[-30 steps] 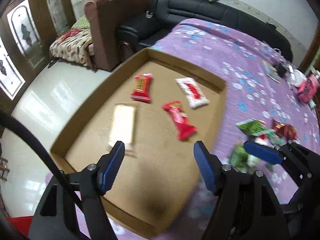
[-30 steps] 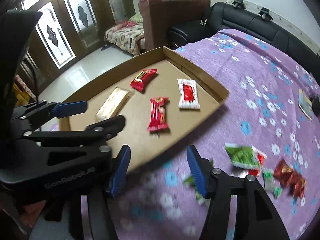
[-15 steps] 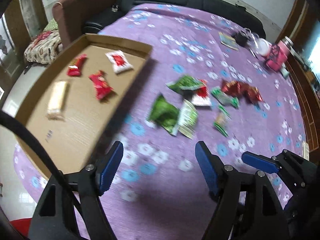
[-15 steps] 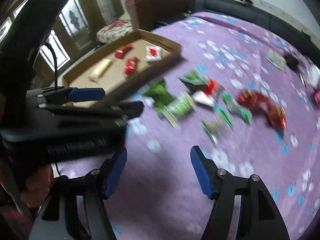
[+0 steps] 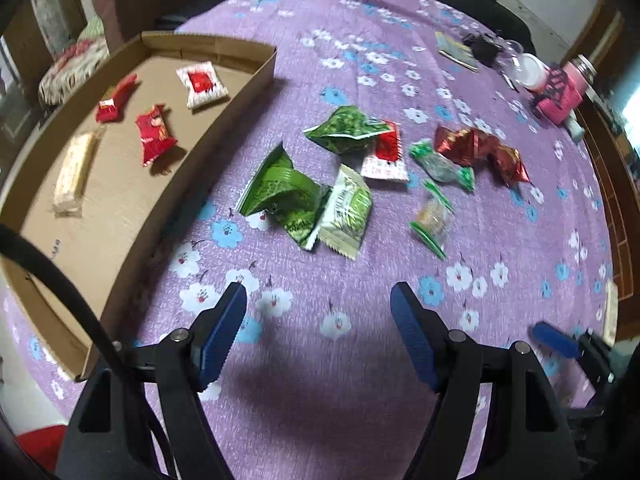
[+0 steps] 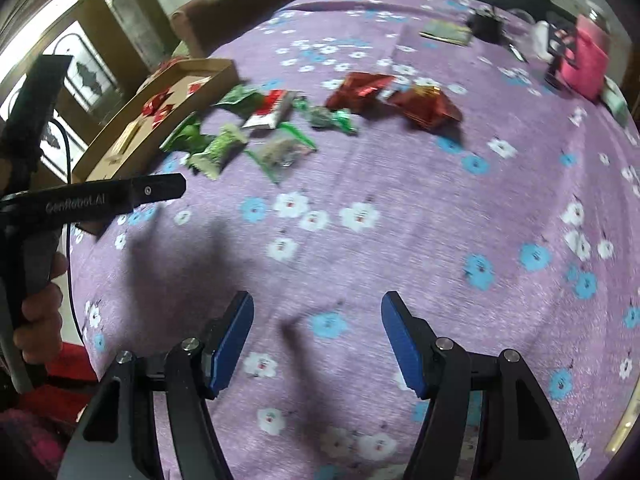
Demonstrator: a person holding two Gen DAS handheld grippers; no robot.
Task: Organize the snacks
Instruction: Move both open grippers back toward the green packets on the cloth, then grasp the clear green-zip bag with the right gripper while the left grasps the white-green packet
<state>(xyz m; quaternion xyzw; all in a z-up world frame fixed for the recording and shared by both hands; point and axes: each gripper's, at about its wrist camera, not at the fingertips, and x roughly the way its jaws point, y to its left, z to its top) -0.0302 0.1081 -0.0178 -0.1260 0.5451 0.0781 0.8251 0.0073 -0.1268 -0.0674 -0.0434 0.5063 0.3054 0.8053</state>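
Purple flowered cloth (image 5: 360,360) on bench: matt, woven. Shallow tray (image 5: 192,168), left of frame: brown corrugated cardboard, dull. Snack packets (image 5: 344,208), centre: glossy crinkled plastic film. Red wrappers (image 5: 480,148), right of centre: shiny foil. Left hand-held gripper (image 5: 318,312): matt black plastic, ribbed blue pads (image 5: 224,332), metal pins.

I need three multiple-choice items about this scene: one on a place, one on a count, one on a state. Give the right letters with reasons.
1. Where do the green packets lie?
A. in the cardboard tray
B. on the purple cloth
C. on the floor

2. How many snacks lie in the cardboard tray?
A. two
B. four
C. seven

3. What does the left claw hold?
A. nothing, it is open
B. a red packet
C. a bottle

Key: 1 B, they rest on the purple cloth beside the tray; 2 B, three red-marked packets and one pale bar; 3 A, only cloth shows between its blue pads.
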